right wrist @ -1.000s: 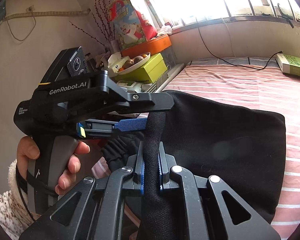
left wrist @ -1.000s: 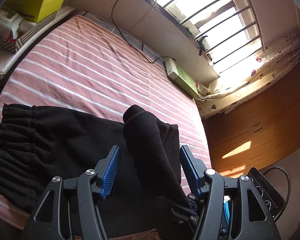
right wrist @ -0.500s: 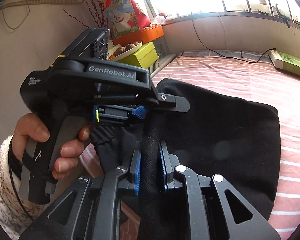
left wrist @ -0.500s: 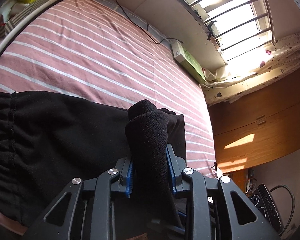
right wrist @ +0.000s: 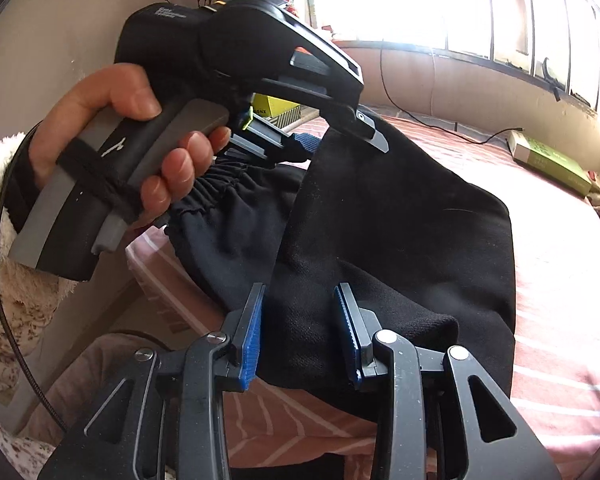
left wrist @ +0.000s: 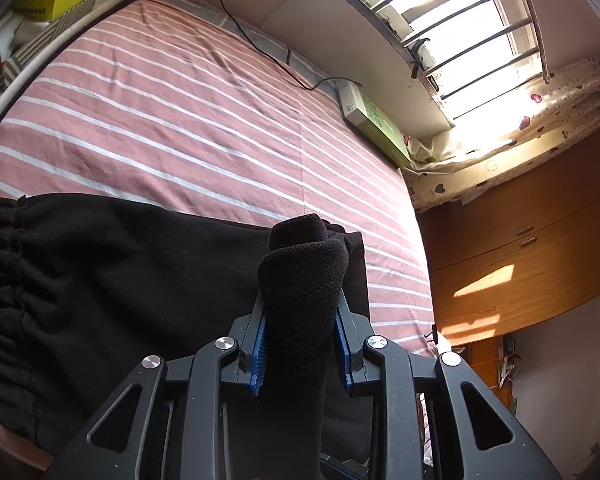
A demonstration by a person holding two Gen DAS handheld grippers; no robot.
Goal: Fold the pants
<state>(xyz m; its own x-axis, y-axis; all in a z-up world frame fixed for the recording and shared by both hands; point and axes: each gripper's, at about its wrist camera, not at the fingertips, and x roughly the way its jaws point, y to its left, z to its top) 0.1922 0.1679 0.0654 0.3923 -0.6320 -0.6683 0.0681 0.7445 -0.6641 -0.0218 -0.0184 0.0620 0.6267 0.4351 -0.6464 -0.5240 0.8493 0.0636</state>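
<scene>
Bedspread (left wrist: 204, 120), pink with white stripes, fills the upper and middle of both views; window bars run along the top right. Black pants (left wrist: 112, 280) lie on it, lower left in the left wrist view, centre in the right wrist view, with the gathered waistband (right wrist: 216, 184) at centre left of that view.

Step in hand, as I judge it: a handover of the lifted fold, so one gripper can carry the edge across. To do it well, the holding gripper should keep the cuff layers stacked and even, lift only enough to clear the cloth beneath, and lay the edge square to the waistband before letting go. The freed gripper should back straight out so its pads do not drag the fabric.

Left gripper (left wrist: 300, 344): bottom centre of its own view, blue pads pressed on both sides of a thick roll of black fabric standing up between them. A firm hold on the pants. It also shows at upper left of the right wrist view, a hand (right wrist: 140, 148) round its grip.

Right gripper (right wrist: 300, 332): bottom centre, jaws have just been opening. Blue pads stand clear of the cloth, which lies slack between and beyond them. No hold.
</scene>
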